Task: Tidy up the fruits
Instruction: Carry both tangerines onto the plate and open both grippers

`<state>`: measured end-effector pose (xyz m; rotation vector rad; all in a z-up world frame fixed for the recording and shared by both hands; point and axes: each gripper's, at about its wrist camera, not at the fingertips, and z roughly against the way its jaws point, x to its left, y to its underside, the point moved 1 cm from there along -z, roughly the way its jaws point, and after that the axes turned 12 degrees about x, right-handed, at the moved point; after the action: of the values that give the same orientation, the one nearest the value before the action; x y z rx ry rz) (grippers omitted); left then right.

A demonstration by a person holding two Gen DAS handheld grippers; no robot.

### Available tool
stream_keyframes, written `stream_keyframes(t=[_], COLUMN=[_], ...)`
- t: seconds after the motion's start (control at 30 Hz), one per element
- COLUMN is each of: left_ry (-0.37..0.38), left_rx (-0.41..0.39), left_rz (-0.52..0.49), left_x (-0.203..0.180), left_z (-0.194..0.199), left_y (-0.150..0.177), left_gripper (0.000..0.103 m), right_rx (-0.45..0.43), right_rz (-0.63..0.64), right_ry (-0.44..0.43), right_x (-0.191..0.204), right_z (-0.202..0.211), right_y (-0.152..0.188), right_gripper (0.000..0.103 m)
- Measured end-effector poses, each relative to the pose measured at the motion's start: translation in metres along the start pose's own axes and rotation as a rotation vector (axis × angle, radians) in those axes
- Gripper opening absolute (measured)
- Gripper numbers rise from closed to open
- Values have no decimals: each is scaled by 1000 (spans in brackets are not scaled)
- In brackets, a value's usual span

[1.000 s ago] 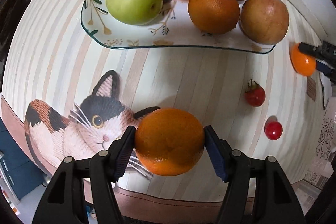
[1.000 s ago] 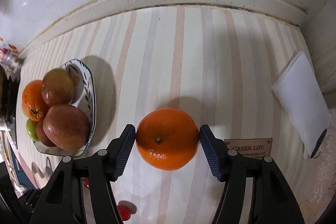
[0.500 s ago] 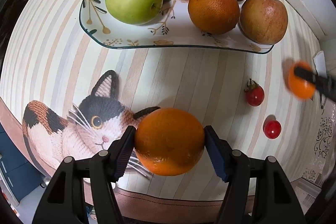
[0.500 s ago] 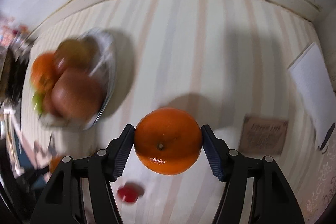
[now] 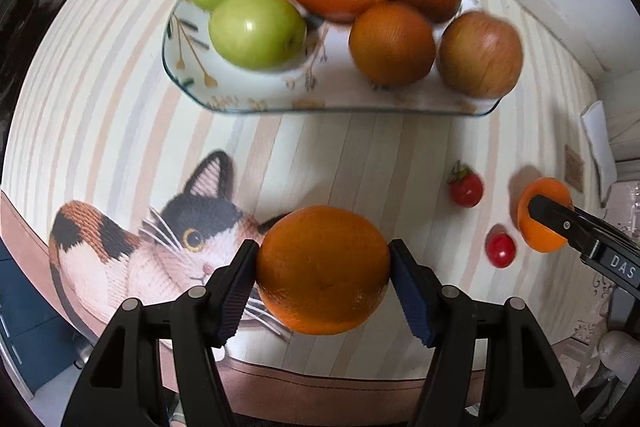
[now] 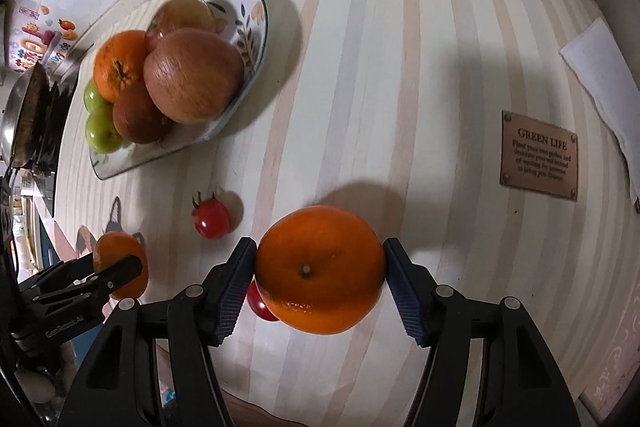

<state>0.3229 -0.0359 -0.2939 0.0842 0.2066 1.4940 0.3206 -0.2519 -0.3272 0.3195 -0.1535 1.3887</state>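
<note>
Leather tag (image 6: 539,155) reads "GREEN LIFE"; left hand-held gripper (image 5: 322,281) clamps orange (image 5: 322,269), right hand-held gripper (image 6: 319,281) clamps tangerine (image 6: 319,267).

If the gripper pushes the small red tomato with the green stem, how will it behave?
The small red tomato with the green stem looks round and glossy, so it would probably roll on the striped tablecloth and may slip. Its skin seems thin; hard squeezing might burst it.
</note>
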Motion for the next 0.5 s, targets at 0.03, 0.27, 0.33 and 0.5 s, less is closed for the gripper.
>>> stream_keyframes(t=[0.03, 0.27, 0.33, 0.5], left_ry=[7, 77, 73, 47], left_rx=[-12, -88, -116, -152], left_rz=[2, 33, 45, 99], left_x=[1, 23, 32, 56], left_z=[7, 59, 73, 88], left_y=[-1, -11, -19, -54], left_gripper=[63, 63, 63, 63], right_rx=[-12, -119, -144, -181], right_rz=[-3, 5, 17, 46], right_ry=[-11, -93, -92, -60], right_x=[0, 15, 25, 38], right_z=[6, 59, 70, 81], right_y=[-2, -28, -42, -85], right_gripper=[67, 67, 67, 67])
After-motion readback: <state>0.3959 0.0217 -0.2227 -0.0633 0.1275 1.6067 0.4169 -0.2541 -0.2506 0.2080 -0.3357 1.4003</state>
